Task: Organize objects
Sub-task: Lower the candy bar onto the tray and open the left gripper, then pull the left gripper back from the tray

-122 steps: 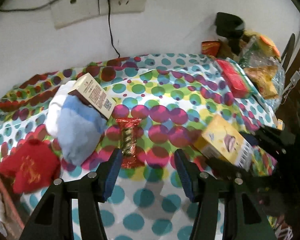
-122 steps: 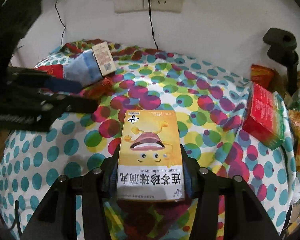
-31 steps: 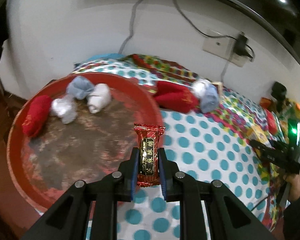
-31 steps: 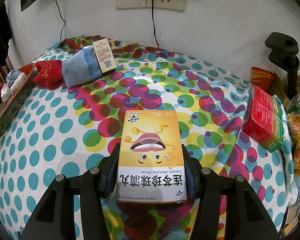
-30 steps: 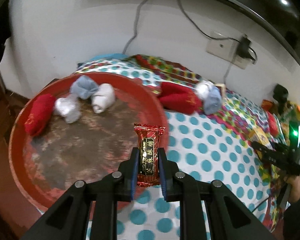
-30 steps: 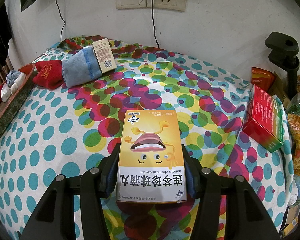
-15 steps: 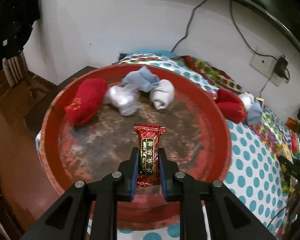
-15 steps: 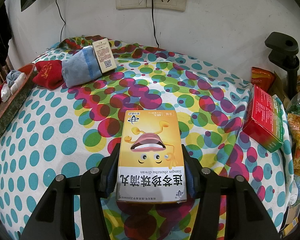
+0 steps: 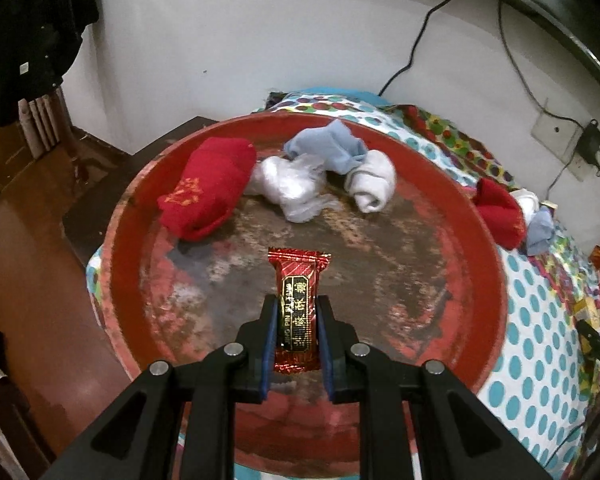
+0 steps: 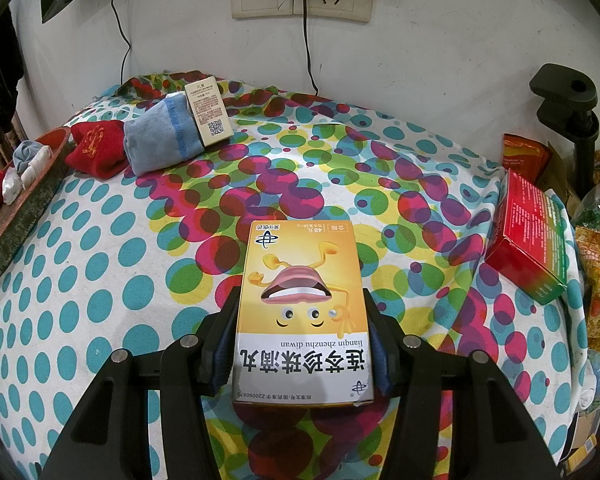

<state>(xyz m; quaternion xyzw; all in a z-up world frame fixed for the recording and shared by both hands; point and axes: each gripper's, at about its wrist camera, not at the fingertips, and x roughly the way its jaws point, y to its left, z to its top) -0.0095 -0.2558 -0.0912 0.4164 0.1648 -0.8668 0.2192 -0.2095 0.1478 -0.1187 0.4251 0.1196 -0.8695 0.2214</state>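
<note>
My left gripper (image 9: pixel 297 308) is shut on a red foil snack packet (image 9: pixel 298 288) and holds it above the worn middle of a round red tray (image 9: pixel 120 264). At the tray's far side lie a red rolled sock (image 9: pixel 208 188), a crumpled clear wrapper (image 9: pixel 290 180), a grey-blue sock (image 9: pixel 328 148) and a white rolled sock (image 9: pixel 374 184). My right gripper (image 10: pixel 302 312) is shut on a yellow medicine box (image 10: pixel 302 308) with a cartoon face, held low over the dotted tablecloth (image 10: pixel 100 280).
Beyond the tray lie a red sock (image 10: pixel 96 146), a blue sock (image 10: pixel 160 140) and a small white box (image 10: pixel 208 110). A red carton (image 10: pixel 532 236) and snack bags sit at the table's right edge. Wall sockets with cables lie behind. Left of the tray is bare floor.
My left gripper has carried the snack packet leftward from over the tray's rim and tablecloth to above the tray's middle. The right gripper and its box have not moved.
</note>
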